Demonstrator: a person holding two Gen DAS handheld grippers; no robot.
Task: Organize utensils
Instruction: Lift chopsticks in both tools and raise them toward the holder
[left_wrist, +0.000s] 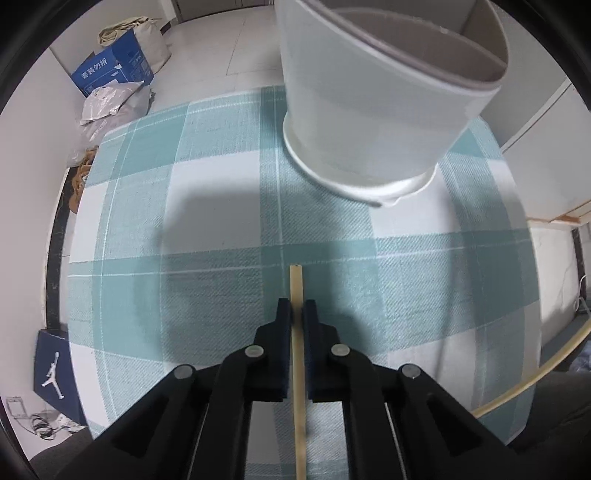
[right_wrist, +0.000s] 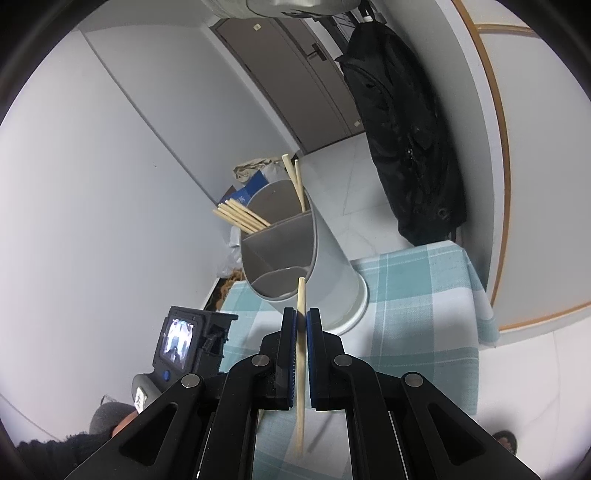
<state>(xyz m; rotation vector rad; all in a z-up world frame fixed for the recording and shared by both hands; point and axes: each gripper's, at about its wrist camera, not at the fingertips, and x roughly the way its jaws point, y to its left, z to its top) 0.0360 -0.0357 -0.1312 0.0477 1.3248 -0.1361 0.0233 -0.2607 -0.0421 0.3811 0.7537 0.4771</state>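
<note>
My left gripper (left_wrist: 296, 308) is shut on a pale wooden chopstick (left_wrist: 296, 284) and holds it above the teal checked tablecloth (left_wrist: 207, 229), short of the white utensil holder (left_wrist: 380, 99). My right gripper (right_wrist: 301, 316) is shut on another chopstick (right_wrist: 301, 291), its tip pointing at the open front compartment of the white divided utensil holder (right_wrist: 332, 266). Several chopsticks (right_wrist: 240, 216) lean in the holder's back compartments. The right-hand chopstick (left_wrist: 532, 380) also shows in the left wrist view at the lower right.
The left gripper's camera unit (right_wrist: 184, 339) sits low at the left of the right wrist view. A black bag (right_wrist: 406, 147) hangs beyond the table. A blue box (left_wrist: 110, 70) and bags lie on the floor past the table's far edge.
</note>
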